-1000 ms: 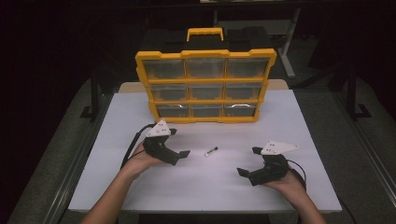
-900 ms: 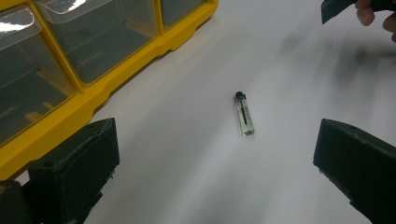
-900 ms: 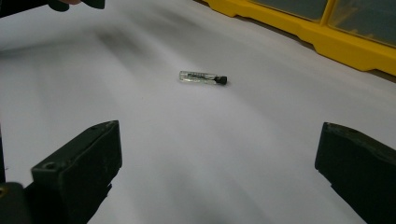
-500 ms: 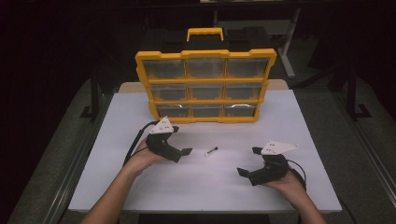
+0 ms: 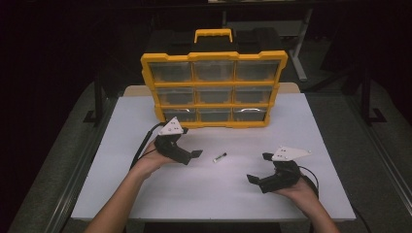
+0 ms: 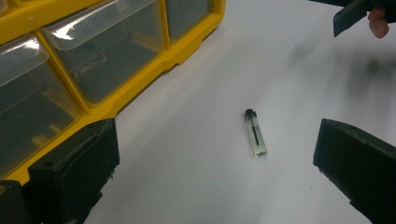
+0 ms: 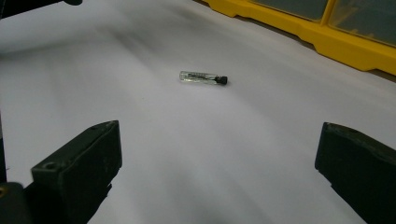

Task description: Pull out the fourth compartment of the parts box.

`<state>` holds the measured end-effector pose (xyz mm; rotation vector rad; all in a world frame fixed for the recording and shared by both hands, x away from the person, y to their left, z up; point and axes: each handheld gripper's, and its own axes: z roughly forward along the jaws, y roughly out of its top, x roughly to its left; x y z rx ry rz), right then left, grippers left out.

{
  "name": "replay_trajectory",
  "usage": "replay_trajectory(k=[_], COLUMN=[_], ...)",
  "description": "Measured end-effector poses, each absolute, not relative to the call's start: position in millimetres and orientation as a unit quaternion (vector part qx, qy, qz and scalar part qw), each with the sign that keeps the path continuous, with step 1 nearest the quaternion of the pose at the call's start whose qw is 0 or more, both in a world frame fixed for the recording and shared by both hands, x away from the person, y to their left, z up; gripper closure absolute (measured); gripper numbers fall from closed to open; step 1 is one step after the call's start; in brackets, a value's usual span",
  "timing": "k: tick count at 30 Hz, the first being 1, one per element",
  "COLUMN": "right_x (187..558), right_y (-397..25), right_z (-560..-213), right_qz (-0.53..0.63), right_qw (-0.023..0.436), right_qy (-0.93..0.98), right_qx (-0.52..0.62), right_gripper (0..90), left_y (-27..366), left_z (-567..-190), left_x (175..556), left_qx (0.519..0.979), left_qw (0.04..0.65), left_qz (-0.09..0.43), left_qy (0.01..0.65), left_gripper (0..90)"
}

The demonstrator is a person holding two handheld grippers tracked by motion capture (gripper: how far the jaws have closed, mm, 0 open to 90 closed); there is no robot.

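A small clear vial with a black cap [image 5: 220,157] lies flat on the white table [image 5: 311,126], between my two grippers. My left gripper [image 5: 190,144] is held just left of it, open, with the vial [image 6: 256,134] a short way ahead of its jaws and nearer the right one. My right gripper [image 5: 259,168] hovers open to the vial's right and nearer the person. The vial [image 7: 201,77] lies farther off in the right gripper view. Nothing sits between either pair of jaws.
A yellow organizer case [image 5: 214,90] with clear drawers and a carry handle stands upright at the back of the table. Its bottom edge [image 6: 154,70] runs close to my left gripper. The table's front edge lies just behind both hands.
My left gripper has crept slightly forward and right, toward the vial. The right gripper and the vial have stayed put.
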<state>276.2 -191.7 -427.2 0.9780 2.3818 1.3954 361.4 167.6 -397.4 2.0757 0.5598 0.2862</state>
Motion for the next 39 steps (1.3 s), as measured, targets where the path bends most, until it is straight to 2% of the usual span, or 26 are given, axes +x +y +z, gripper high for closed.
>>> replay_trajectory(k=[39], right_x=[277], right_y=[-190], right_z=[-428], right_qz=[0.476], right_qw=[0.106], right_qy=[0.808], right_qx=[0.332], right_gripper=[0.1], left_y=[148], left_z=[-399], left_x=[382], left_qx=[0.845], left_qw=[0.474], left_qz=[0.119], left_qy=[0.218], left_gripper=[0.1])
